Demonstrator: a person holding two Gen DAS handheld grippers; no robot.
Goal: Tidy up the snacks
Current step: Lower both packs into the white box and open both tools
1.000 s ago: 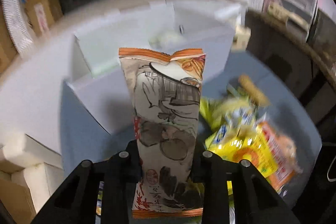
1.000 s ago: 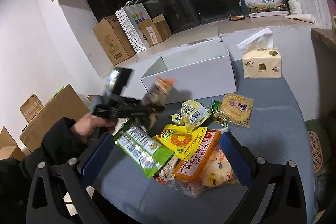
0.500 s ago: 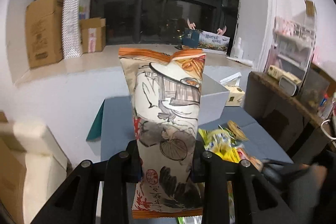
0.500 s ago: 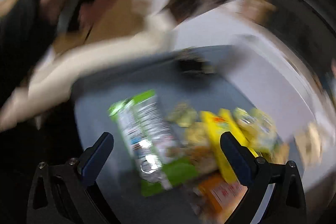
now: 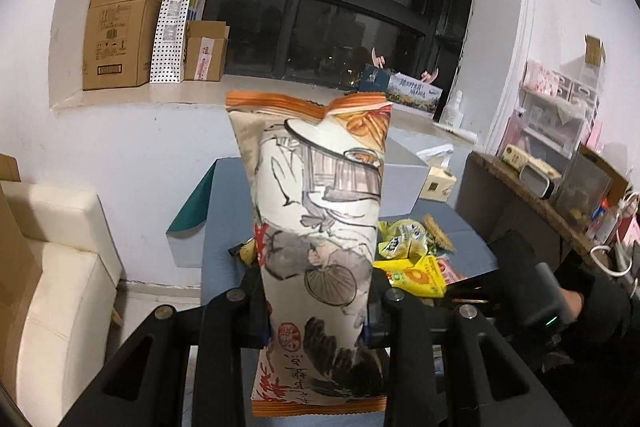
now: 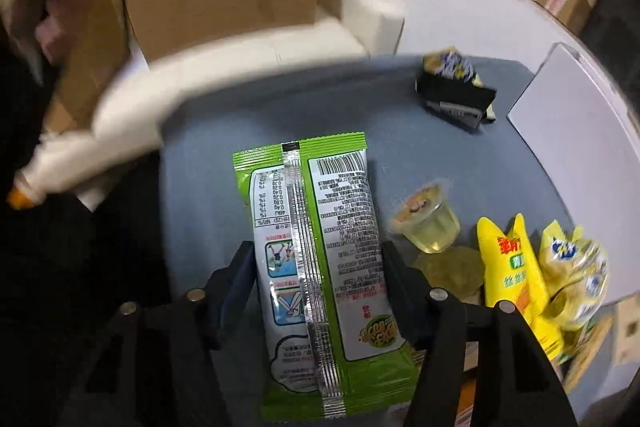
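My left gripper (image 5: 316, 307) is shut on a tall white and orange snack bag (image 5: 320, 227) with an ink drawing, held upright above the grey table (image 5: 224, 187). My right gripper (image 6: 318, 287) straddles a green and white snack bag (image 6: 316, 267) lying seam-up on the table; the jaws stand close at both of its sides and whether they press it is unclear. The white box (image 5: 404, 183) stands behind the held bag and shows at the right edge of the right wrist view (image 6: 580, 155).
A jelly cup (image 6: 428, 223), a yellow packet (image 6: 516, 279) and yellow wrapped snacks (image 6: 576, 275) lie right of the green bag. A black clip with a yellow packet (image 6: 456, 91) lies farther off. A tissue box (image 5: 438, 183) and a cream sofa (image 5: 60, 267) flank the table.
My right gripper swung down over the table and its jaws narrowed around the green bag. My left gripper lifted and levelled with its bag, now facing the window.
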